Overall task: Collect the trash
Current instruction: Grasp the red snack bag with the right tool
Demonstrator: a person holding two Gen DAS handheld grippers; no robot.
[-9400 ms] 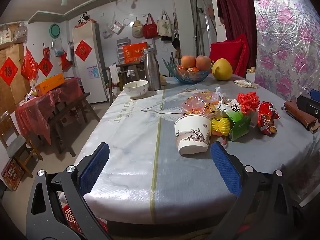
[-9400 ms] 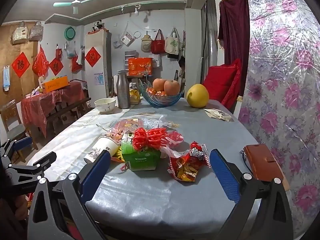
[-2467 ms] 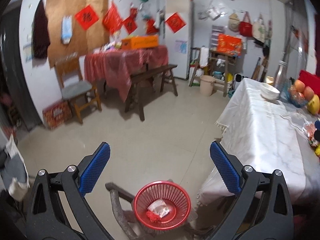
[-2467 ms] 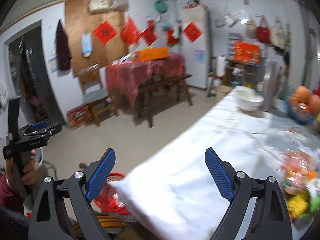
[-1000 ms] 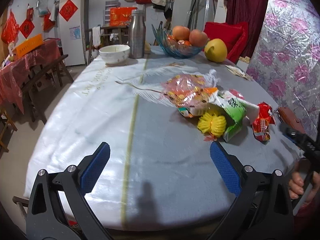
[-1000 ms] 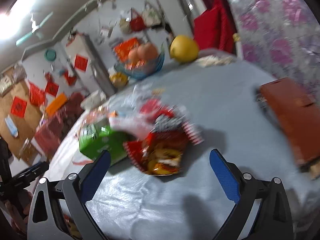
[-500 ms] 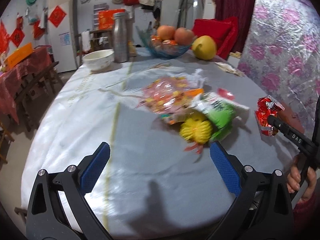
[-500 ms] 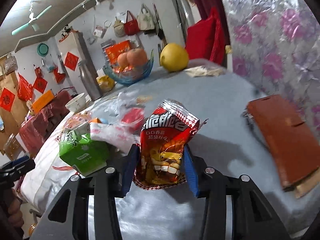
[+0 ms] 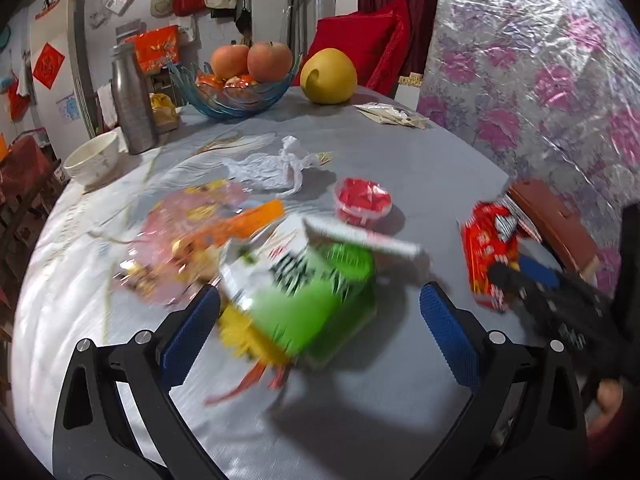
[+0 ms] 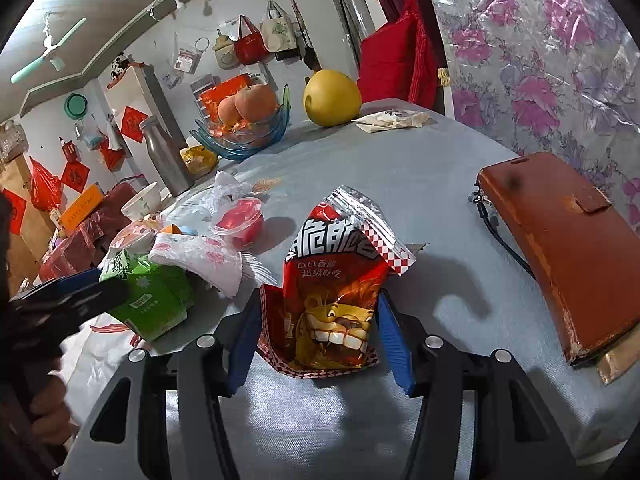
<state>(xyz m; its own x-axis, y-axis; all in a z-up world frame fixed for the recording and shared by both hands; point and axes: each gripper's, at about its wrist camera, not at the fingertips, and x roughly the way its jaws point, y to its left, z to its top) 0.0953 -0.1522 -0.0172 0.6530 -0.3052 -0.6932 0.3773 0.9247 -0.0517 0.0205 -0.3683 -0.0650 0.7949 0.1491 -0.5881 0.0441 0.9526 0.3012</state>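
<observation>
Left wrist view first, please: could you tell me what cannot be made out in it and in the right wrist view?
- Left wrist view: green carton and the yellow item against it are smeared by motion blur; print unreadable.
- Left wrist view: pink wrapper is blurred; contents unclear.
- Right wrist view: white bowl is partly hidden behind the pink wrapper; its inside is unseen.

Both wrist views look down close at the same table (image 9: 420, 152), side by side.
</observation>
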